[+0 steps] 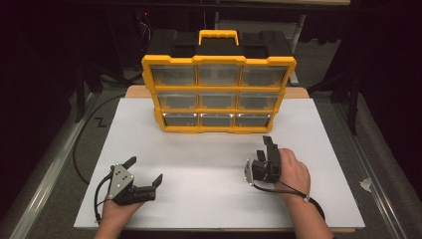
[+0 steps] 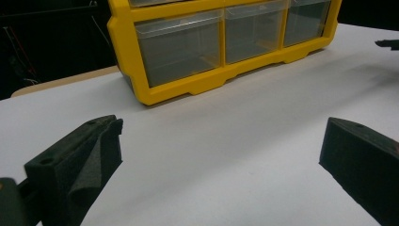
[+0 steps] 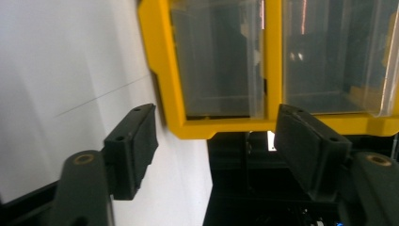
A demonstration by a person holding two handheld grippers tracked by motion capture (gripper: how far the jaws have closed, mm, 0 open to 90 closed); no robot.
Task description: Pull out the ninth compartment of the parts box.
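Organizer (image 1: pixel 218 94) — nine clear drawers, one handle; left gripper (image 1: pixel 145 173), right gripper (image 1: pixel 259 150) — jaws released, empty.

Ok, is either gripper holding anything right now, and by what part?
Nothing is held. The left gripper and right gripper are both open with bare jaws, short of the yellow drawer organizer.
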